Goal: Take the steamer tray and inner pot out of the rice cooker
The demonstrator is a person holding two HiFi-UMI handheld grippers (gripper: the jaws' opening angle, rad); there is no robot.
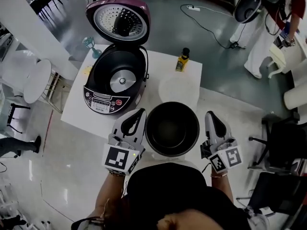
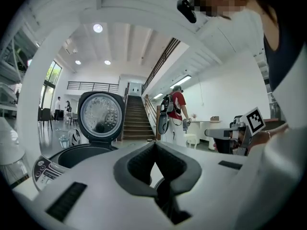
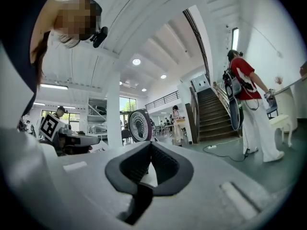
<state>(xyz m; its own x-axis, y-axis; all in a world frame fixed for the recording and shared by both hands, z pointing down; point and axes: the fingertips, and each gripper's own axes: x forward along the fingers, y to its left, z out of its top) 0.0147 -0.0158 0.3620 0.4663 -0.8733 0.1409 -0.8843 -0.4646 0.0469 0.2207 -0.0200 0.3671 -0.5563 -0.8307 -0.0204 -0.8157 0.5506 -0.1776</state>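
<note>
Left tongs (image 1: 139,114), right tongs (image 1: 210,115) pinch inner pot (image 1: 171,128) | rice cooker (image 1: 106,98) open behind | bottle (image 1: 182,60) beyond

Dim head view, bright fisheye views (edges warped)

A bright open hall: wide staircase (image 2: 136,121), balcony railing (image 2: 93,85), recessed ceiling lights (image 2: 98,28).
</note>
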